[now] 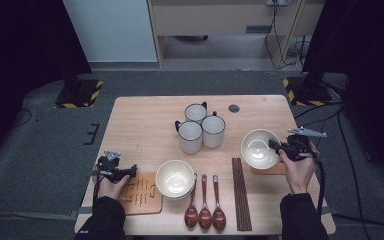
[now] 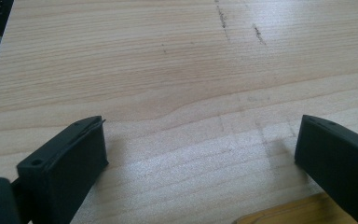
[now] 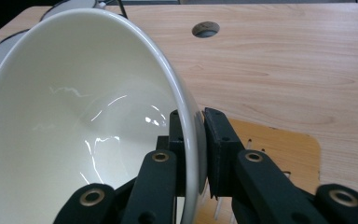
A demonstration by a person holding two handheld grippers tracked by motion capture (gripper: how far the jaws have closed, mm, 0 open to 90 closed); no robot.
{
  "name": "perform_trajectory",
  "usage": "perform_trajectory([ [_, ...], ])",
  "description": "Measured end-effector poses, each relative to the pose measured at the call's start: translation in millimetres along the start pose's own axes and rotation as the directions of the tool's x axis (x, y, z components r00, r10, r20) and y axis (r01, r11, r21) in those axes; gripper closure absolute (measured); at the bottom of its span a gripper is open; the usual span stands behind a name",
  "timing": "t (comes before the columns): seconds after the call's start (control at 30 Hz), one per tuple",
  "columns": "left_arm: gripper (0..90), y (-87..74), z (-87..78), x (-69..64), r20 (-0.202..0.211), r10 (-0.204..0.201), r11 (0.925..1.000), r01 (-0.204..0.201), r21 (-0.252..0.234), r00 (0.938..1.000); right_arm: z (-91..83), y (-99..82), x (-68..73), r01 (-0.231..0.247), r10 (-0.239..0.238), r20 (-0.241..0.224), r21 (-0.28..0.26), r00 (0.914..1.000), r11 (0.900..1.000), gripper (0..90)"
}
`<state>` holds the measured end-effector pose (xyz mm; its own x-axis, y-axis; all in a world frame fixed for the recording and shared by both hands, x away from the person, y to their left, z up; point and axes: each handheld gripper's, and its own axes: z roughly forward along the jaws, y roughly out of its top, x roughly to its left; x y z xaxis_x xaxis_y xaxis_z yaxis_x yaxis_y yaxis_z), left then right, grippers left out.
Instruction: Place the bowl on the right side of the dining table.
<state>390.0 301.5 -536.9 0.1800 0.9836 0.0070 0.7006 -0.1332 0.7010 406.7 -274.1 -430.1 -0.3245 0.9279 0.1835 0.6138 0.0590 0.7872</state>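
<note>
The white bowl point(image 1: 259, 148) sits at about three o'clock on the table point(image 1: 145, 120), tilted and held by its rim, above a wooden coaster point(image 1: 275, 170) whose edge peeks out below it. The right gripper point(image 1: 279, 146) is clamped on that rim: in the right gripper view one jaw presses the inside of the wall and the other the outside, with the bowl point(image 3: 74, 107) leaning steeply away from the coaster point(image 3: 284, 149).

The grip is a thin pinch on smooth glazed ceramic, so the likeliest trouble, as I judge it, is the bowl pivoting or slipping between the pads and dropping onto the coaster or table edge. If lowered while so tilted, it could land on its side wall and roll toward the chopsticks point(image 1: 241, 192) at five o'clock.

Toward eleven o'clock from the bowl stand three mugs point(image 1: 200, 127); a wide swing could knock them.

At eight o'clock the left gripper point(image 1: 130, 171) rests with jaws spread wide and nothing between them, over the second coaster point(image 1: 142, 195), beside the stacked bowls point(image 1: 175, 179) and three spoons point(image 1: 205, 202).
</note>
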Motion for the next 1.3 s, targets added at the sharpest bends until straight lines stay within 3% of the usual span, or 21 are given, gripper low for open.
perform_trajectory([
  [0.5,0.6,0.0,0.1,-0.1,-0.002,-0.001,1.0000,0.001,0.000,1.0000,18.1,-7.5,-30.7,-0.042,0.039,0.063,0.049,0.9972,0.9979,82.1],
  [1.07,0.6,0.1,0.1,-0.1,-0.003,-0.001,1.0000,0.001,0.001,1.0000,38.6,-18.9,-53.0,-0.096,0.084,0.097,0.119,0.9917,0.9883,82.1],
  [1.3,0.6,0.1,0.1,-0.1,-0.002,-0.001,1.0000,0.001,0.001,1.0000,44.4,-21.2,-53.8,-0.103,0.089,0.104,0.143,0.9906,0.9843,82.1],
])
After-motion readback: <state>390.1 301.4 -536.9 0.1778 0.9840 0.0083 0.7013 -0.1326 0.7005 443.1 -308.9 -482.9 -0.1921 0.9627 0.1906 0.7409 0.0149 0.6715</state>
